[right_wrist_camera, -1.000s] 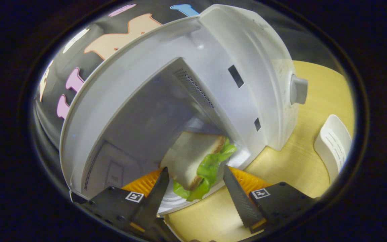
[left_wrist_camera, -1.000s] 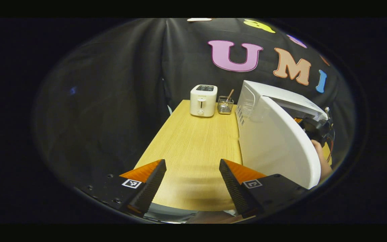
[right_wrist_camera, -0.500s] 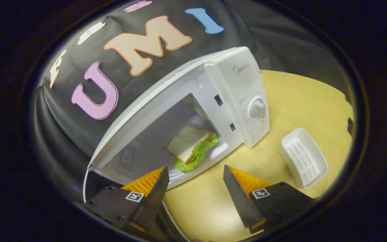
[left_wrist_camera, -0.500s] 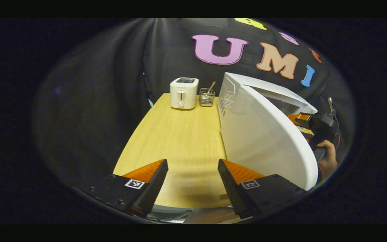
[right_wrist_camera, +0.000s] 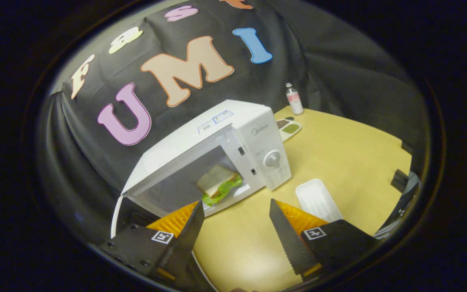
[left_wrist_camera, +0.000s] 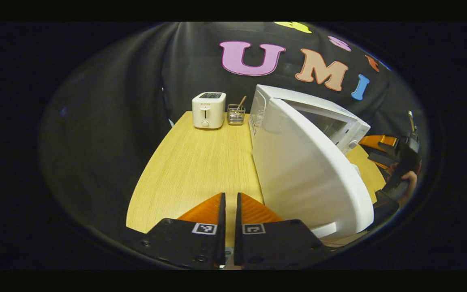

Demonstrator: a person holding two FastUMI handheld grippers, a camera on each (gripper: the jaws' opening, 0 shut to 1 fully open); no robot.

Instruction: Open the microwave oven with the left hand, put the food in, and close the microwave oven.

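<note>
The sandwich [right_wrist_camera: 218, 184] lay inside the open microwave [right_wrist_camera: 233, 152], well beyond the right gripper [right_wrist_camera: 236, 219] with its jaws spread, while the left gripper [left_wrist_camera: 230, 211] had its jaws pressed together beside the door [left_wrist_camera: 306, 174].

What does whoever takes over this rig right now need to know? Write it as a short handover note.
Left tool: shut on nothing, above the table, beside the outer face of the open door.
Right tool: open, holding nothing, in front of the microwave.
Sandwich: on its plate inside the cavity.
White tray: on the table right of the microwave.
Done: door opened, food put in.
Left: push the door shut with the left tool; nothing seems to block its swing.
</note>
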